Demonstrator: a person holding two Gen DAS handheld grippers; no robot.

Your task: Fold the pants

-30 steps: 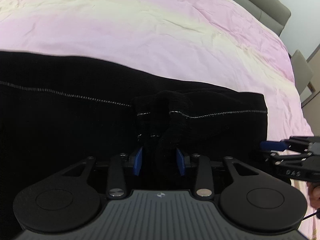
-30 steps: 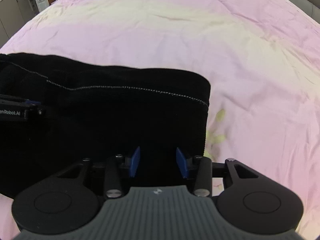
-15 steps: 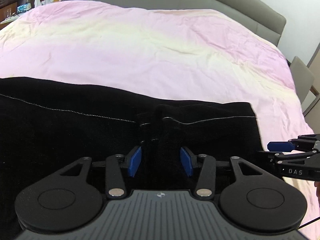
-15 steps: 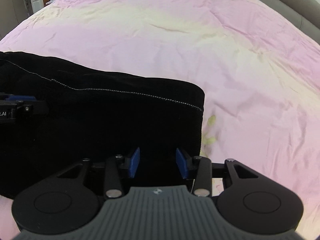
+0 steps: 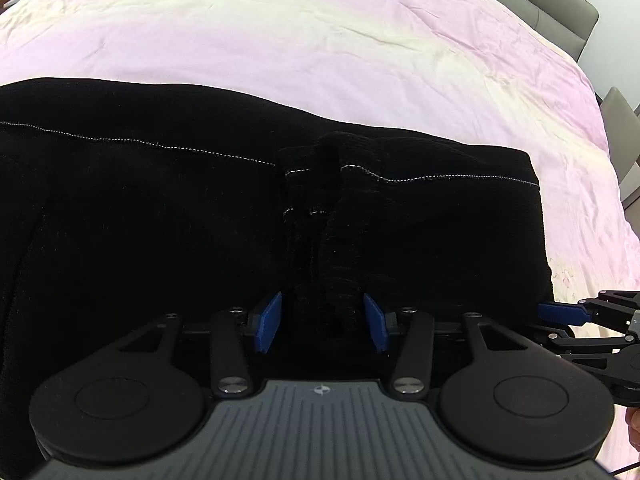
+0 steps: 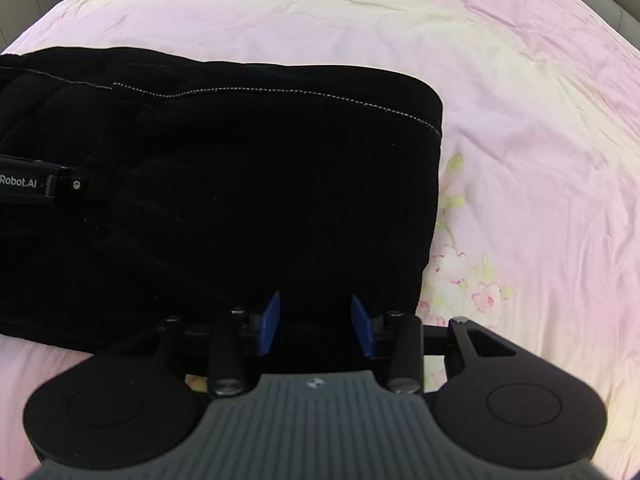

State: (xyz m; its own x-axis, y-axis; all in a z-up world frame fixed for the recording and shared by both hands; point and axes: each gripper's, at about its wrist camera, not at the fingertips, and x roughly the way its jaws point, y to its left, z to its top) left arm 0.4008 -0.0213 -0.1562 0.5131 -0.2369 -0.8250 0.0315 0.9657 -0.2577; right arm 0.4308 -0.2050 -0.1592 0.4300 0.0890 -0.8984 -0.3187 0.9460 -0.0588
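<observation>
Black pants [image 5: 160, 216] with a pale stitched waistband seam lie spread on the pink bed; they also fill the left of the right wrist view [image 6: 248, 184]. My left gripper [image 5: 320, 322] is open, its blue pads on either side of a raised ridge of black fabric at the fly. My right gripper [image 6: 314, 320] is open over the pants' near edge by the right corner; it also shows at the right of the left wrist view [image 5: 576, 320]. Part of the left gripper's body [image 6: 40, 188] shows in the right wrist view.
The pink and pale yellow bedspread [image 5: 320, 40] stretches far beyond the pants, with a flower print [image 6: 460, 268] beside the pants' right edge. A grey headboard [image 5: 560, 4] and a chair [image 5: 620, 128] stand at the far right.
Both views have dipped closer to the pants. The fabric ridge between my left pads stands a little higher. Both grippers stay open.
</observation>
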